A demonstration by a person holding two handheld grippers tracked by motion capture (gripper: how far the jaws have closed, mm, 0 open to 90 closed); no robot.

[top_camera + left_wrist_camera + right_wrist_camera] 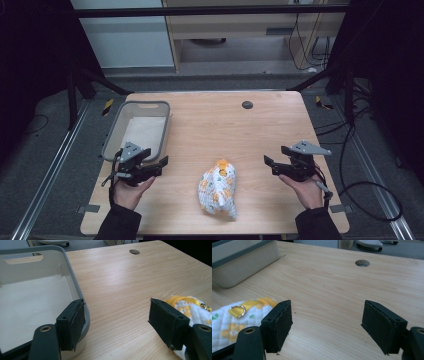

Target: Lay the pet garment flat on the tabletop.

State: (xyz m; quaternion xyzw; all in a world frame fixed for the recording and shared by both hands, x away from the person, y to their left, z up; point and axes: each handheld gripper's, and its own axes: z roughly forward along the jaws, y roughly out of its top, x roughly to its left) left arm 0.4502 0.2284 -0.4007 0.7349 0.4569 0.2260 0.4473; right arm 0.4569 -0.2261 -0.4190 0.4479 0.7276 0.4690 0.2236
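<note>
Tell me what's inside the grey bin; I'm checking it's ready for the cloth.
The grey bin shows a bare pale floor with nothing lying on it. Its near corner is covered by the left gripper, so that part stays unseen.

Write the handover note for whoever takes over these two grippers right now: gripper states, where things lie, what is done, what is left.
Left gripper: open, nothing held, beside the near end of the grey bin.
Right gripper: open, nothing held, over bare table.
Quilted cloth item: crumpled on the table between both grippers, touched by neither; it has a yellow strap and metal ring.
Done: nothing visible; the bin looks empty.
Left: probably grasp the cloth item and put it in the bin.
</note>
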